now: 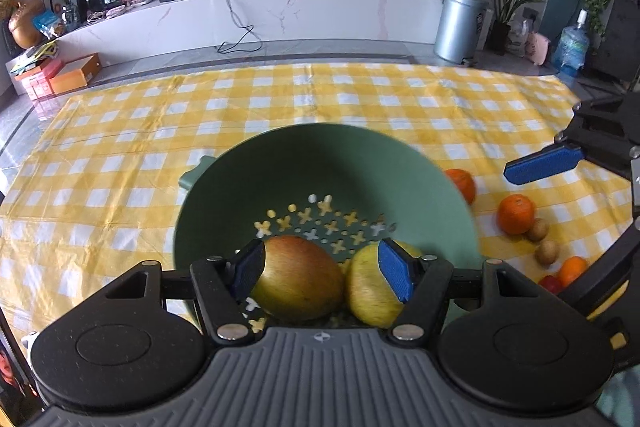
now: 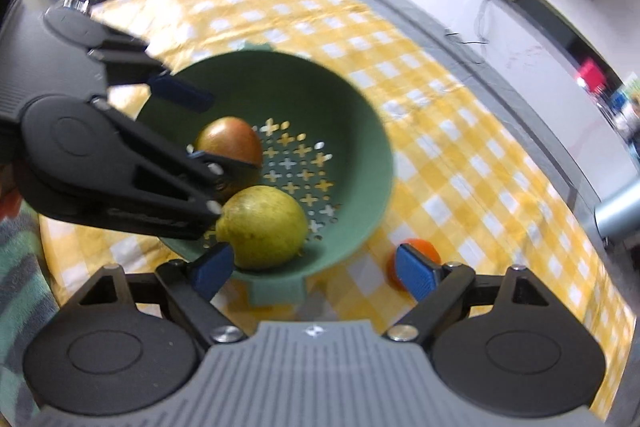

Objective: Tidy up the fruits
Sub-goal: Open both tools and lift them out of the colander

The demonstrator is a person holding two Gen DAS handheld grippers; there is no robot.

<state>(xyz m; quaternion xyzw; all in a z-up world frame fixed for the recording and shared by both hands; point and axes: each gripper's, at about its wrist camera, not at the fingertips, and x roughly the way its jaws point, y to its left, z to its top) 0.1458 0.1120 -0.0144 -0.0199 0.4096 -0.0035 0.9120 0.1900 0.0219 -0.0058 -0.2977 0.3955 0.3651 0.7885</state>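
Fruits sit in 2 groups. Nearest in the left wrist view, at lower centre, a reddish apple [image 1: 298, 281] and a yellow-green pear [image 1: 370, 291] lie side by side inside a green colander [image 1: 320, 163], on its perforated floor. The left gripper [image 1: 322, 267] hangs over them with its jaws wide apart, 1 blue pad in front of each fruit, clamping nothing.

At the right of that view, outside the colander, lie 3 oranges [image 1: 516, 214], 2 small brown fruits [image 1: 547, 251] and a red one [image 1: 550, 283], all on the yellow checked cloth [image 1: 120, 155].

In the right wrist view, the right gripper [image 2: 314, 269] at lower centre is open and empty, its pads spread over the colander's near rim; 1 orange shows behind the right pad. Farther back, at upper right of the left view, stands a grey bin [image 1: 460, 25].
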